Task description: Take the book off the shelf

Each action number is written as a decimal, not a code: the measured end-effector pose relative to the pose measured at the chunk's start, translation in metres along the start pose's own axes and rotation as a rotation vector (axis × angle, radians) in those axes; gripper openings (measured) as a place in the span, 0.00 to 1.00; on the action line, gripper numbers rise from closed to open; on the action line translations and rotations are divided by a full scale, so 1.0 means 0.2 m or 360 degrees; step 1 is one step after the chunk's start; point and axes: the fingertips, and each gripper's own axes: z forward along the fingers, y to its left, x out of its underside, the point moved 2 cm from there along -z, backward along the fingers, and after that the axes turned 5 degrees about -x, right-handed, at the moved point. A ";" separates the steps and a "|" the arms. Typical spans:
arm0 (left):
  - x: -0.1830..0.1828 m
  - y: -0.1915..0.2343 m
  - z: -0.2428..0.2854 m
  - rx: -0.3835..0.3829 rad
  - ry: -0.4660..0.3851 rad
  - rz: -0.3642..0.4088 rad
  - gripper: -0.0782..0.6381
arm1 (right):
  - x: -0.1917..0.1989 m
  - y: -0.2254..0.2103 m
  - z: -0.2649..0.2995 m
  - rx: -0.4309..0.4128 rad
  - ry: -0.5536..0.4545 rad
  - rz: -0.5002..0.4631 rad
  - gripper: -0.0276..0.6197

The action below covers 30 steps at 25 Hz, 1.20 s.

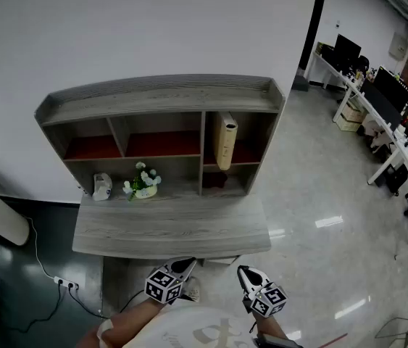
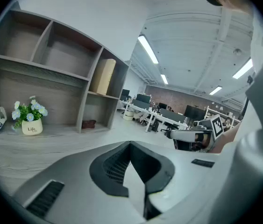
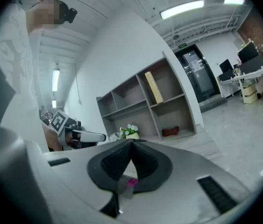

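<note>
Your left gripper [image 1: 186, 264] and right gripper [image 1: 244, 272] sit low by you, jaws pressed together and empty, likely because the book [image 1: 225, 141] stands far off, in the top right box of the shelf [image 1: 160, 93].

- Shelf [image 1: 160, 96] stands against the white wall at the back of the worktop [image 1: 171, 227].
- Book [image 1: 225, 142], tan, stands upright in the upper right compartment.
- Flower pot [image 1: 143, 182] sits in the wide lower compartment, with a white pouch [image 1: 102, 186] near it to the left.
- A dark red object [image 1: 214, 181] lies in the lower right compartment; its kind cannot be told.
- Left tool [image 1: 186, 264] and right tool [image 1: 245, 271] are side by side below the worktop's near edge, apart from it.
- Power strip [image 1: 66, 283] lies on the floor at lower left.
</note>
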 end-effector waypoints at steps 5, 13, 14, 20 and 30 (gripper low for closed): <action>0.08 -0.07 -0.09 0.0006 0.0013 -0.0002 0.11 | 0.07 0.10 -0.07 -0.0008 0.0000 0.0014 0.05; 0.23 -0.15 -0.23 0.0008 0.0054 -0.0006 0.11 | 0.20 0.24 -0.16 -0.0005 0.0017 0.0026 0.05; 0.24 -0.16 -0.24 0.0007 0.0056 -0.0006 0.11 | 0.20 0.25 -0.17 -0.0004 0.0012 0.0024 0.05; 0.25 -0.21 -0.29 0.0013 0.0058 0.0016 0.11 | 0.20 0.31 -0.21 -0.0014 -0.0024 0.0033 0.05; 0.30 -0.24 -0.38 -0.0018 0.0088 0.0022 0.11 | 0.25 0.31 -0.24 0.0075 -0.0003 0.0039 0.05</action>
